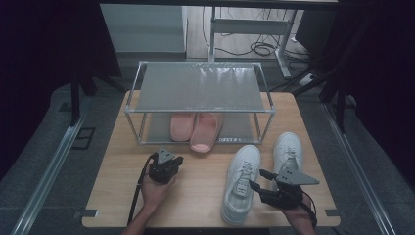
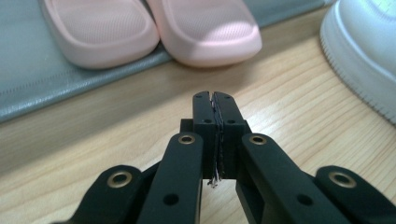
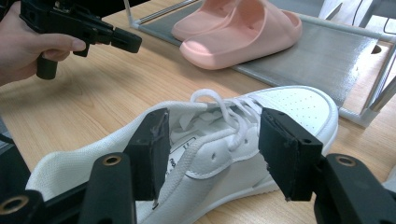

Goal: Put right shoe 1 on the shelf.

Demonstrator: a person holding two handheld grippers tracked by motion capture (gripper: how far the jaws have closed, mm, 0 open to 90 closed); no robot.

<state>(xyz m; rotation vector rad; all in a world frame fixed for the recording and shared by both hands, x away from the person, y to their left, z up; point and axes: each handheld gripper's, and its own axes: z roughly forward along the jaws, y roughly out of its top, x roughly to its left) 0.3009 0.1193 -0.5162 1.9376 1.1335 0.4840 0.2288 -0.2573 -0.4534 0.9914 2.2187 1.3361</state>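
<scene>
The wooden table point(image 1: 195, 196) has free space at the near left, between the left gripper point(image 1: 165, 165) and the nearer white sneaker point(image 1: 241, 182), while the far half is taken by the metal shoe rack point(image 1: 199, 88). The second white sneaker point(image 1: 288, 151) lies just to the right of the first one, close to the right edge. Two pink slippers point(image 1: 195, 128) are on the lower shelf; the upper shelf hides their far parts, and the right one sticks out over the shelf's near edge. The left gripper is held low over the table, its jaws pressed together with nothing between them. The right gripper point(image 3: 212, 154) is at the near right with its jaws wide on both sides of the nearer sneaker's heel opening; whether the pads touch it, I cannot tell.
</scene>
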